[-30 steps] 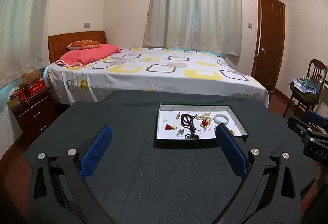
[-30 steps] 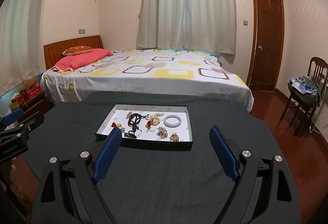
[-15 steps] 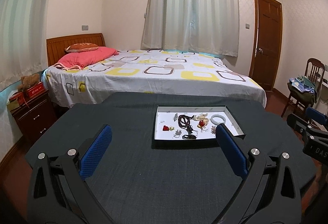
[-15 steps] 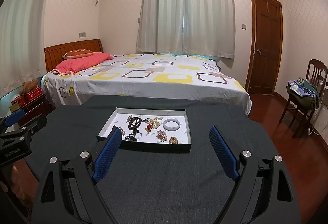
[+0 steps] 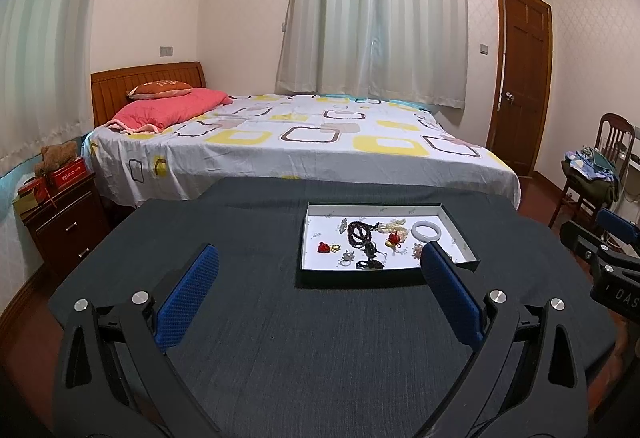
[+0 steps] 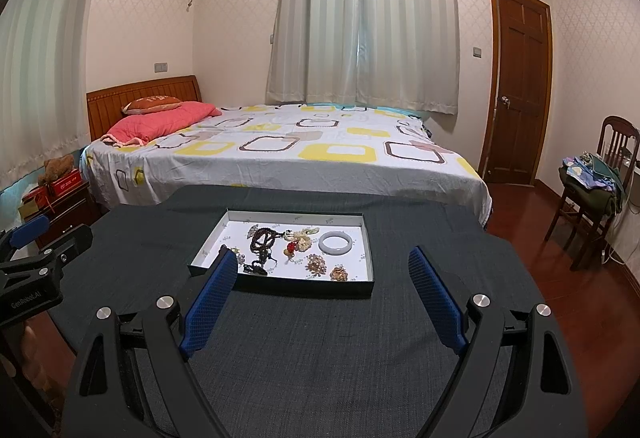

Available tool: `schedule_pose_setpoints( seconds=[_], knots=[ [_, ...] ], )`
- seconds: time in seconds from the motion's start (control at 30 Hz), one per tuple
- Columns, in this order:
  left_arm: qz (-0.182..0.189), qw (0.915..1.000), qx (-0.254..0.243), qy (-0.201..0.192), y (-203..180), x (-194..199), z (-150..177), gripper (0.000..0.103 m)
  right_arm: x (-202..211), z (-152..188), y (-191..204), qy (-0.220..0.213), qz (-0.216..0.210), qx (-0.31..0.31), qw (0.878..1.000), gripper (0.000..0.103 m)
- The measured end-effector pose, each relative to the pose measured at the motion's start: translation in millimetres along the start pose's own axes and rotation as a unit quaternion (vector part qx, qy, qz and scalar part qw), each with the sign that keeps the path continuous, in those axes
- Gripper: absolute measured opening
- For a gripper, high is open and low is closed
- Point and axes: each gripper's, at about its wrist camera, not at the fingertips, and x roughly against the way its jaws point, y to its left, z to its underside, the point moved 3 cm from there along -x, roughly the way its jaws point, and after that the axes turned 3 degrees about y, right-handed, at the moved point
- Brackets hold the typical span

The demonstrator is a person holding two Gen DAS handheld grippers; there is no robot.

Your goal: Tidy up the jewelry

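A shallow black tray [image 5: 304, 238] [image 6: 362, 230] with a white floor lies on the dark cloth table. In it are a white bangle [image 5: 426, 230] [image 6: 336, 242], a dark bead necklace [image 5: 359, 230] [image 6: 262, 240], a red charm [image 5: 323, 247], a pearl cluster [image 6: 302, 234] and gold brooches [image 6: 316, 261]. My left gripper [image 5: 318, 270] is open and empty, above the table short of the tray. My right gripper [image 6: 322, 270] is open and empty, its left finger overlapping the tray's near left corner in view.
The dark table [image 5: 320, 338] ends just beyond the tray. A bed [image 5: 304, 141] stands behind it. A nightstand [image 5: 64, 222] is at the left, a chair with clothes [image 6: 592, 181] and a door [image 6: 520, 85] at the right.
Both grippers have tilted up and drawn back a little; the tray sits lower and smaller in both views. Both stay open and empty.
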Motion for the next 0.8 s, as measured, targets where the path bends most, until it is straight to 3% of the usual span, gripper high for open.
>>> schedule_pose_setpoints(
  seconds=[0.8],
  knots=[
    [0.005, 1.0000, -0.004, -0.001, -7.3, 1.1, 3.1, 0.098, 0.9, -0.5, 2.4, 0.000, 0.000, 0.002, 1.000, 0.084]
  ],
)
